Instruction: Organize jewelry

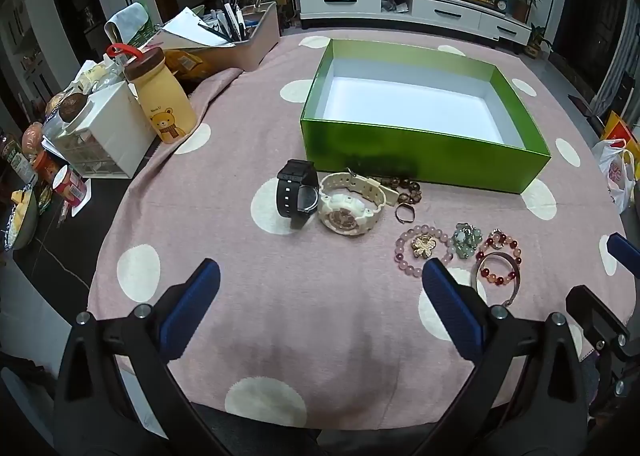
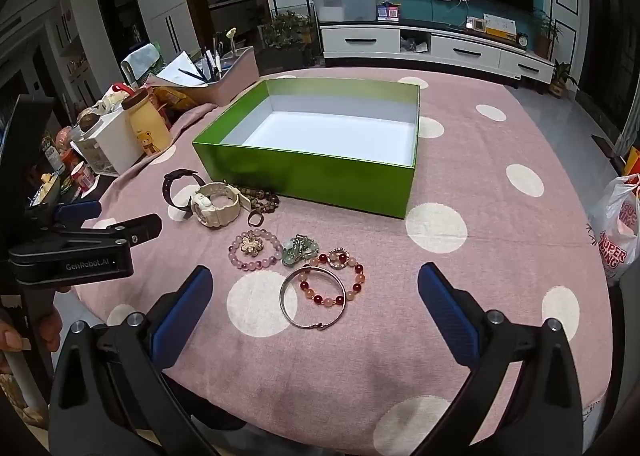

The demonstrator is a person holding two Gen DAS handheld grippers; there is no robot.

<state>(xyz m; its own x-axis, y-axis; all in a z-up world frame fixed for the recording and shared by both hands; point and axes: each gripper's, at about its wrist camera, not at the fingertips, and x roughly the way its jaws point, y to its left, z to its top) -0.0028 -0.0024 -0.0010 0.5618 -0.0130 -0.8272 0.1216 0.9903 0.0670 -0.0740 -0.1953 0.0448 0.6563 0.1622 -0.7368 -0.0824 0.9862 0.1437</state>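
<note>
While both tools tilt downward over the counter (image 2: pixel 500 216) with its pink dotted cloth, the left gripper (image 1: pixel 320 292) hangs with its jaws spread wide and nothing between them, aimed at bare cloth just short of the watches. The right gripper (image 2: pixel 314 294) slopes down beside it, jaws equally released, and its blue fingers (image 2: pixel 448 312) frame a silver bangle (image 2: pixel 312 302) and a red bead bracelet (image 2: pixel 340 280) without touching either. At the left edge of the right wrist view, a hand (image 2: pixel 24 332) grips the left tool's handle. Jewelry lies in a cluster in front of the green box (image 1: pixel 424 152): a black watch (image 1: pixel 296 192), a white watch (image 1: pixel 348 204), a pink bead bracelet (image 1: pixel 424 250) and a pale green piece (image 1: pixel 466 240). Inside, the box shows only its white floor.
</note>
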